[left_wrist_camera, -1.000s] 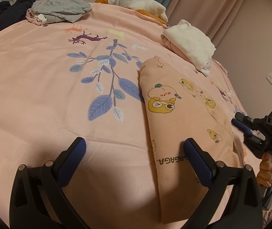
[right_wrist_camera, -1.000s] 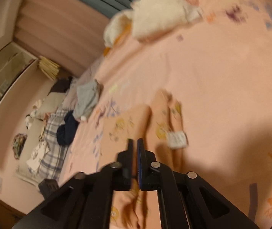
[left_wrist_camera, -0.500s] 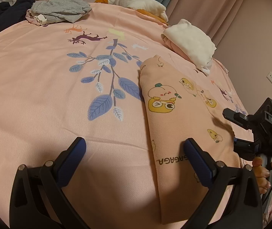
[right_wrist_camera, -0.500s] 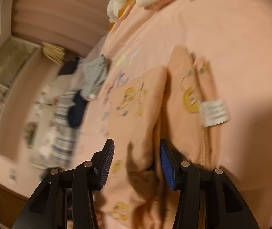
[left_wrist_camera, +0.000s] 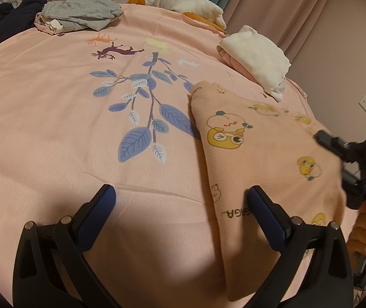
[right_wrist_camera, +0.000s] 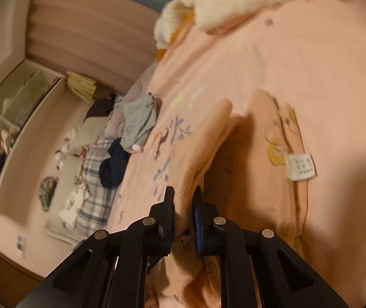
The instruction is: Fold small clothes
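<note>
Now right gripper [right_wrist_camera: 184,200] clamped on peach garment [left_wrist_camera: 267,154], left gripper [left_wrist_camera: 180,200] wide open

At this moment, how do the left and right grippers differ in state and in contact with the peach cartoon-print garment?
The left gripper is wide open and holds nothing; the right gripper is shut on a fold of the peach garment. The left gripper hangs over the bedspread at the garment's edge; the right gripper lifts its fold off the bed. Both have black frames and blue finger pads.

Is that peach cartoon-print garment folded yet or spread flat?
Partly folded: the peach garment lies doubled lengthwise on the bedspread, and the right gripper pinches one edge, lifting it.
</note>
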Motion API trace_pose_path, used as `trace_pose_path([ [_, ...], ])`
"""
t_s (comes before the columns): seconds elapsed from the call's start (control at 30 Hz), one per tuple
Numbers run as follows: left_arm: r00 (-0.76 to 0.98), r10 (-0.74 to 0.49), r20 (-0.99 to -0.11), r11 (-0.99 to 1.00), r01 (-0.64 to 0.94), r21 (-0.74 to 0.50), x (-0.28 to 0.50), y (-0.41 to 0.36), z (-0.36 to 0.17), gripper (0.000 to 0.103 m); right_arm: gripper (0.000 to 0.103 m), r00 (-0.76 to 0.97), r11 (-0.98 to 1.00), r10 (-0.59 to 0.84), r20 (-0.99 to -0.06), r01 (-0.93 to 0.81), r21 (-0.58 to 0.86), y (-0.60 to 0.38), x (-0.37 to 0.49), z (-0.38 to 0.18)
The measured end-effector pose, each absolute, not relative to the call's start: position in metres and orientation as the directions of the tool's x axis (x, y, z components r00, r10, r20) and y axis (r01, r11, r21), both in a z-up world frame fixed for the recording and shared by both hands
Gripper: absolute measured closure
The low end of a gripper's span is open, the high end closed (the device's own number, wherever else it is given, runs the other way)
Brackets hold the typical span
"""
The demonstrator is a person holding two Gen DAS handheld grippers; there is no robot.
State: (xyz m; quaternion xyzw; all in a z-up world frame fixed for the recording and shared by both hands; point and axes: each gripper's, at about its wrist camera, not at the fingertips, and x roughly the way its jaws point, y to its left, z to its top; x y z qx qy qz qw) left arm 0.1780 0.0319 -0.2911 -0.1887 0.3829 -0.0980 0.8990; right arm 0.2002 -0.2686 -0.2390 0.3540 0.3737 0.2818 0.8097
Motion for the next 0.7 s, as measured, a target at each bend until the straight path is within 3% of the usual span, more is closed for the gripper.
trace_pose_path([
  [0.5,0.688,-0.320,-0.651,0.910,0.032,-0.414,0.178,0.033,-0.292,0.000,0.089,0.653,0.598,0.661,-0.369,-0.161,0.785,-0.297,0.195,-0.235],
  [0.57,0.688,-0.318,-0.652,0.911,0.032,-0.410,0.178,0.034,-0.292,0.000,0.089,0.634,0.661,0.615,-0.469,-0.091,0.744,-0.297,0.203,-0.245],
  [0.63,0.688,-0.319,-0.652,0.911,0.032,-0.411,0.178,0.035,-0.292,0.000,0.089,0.601,0.755,0.478,-0.640,0.091,0.649,-0.301,0.213,-0.266],
  [0.7,0.688,-0.319,-0.651,0.911,0.033,-0.412,0.178,0.035,-0.292,0.000,0.089,0.604,0.705,0.511,-0.611,0.113,0.701,-0.311,0.214,-0.275],
])
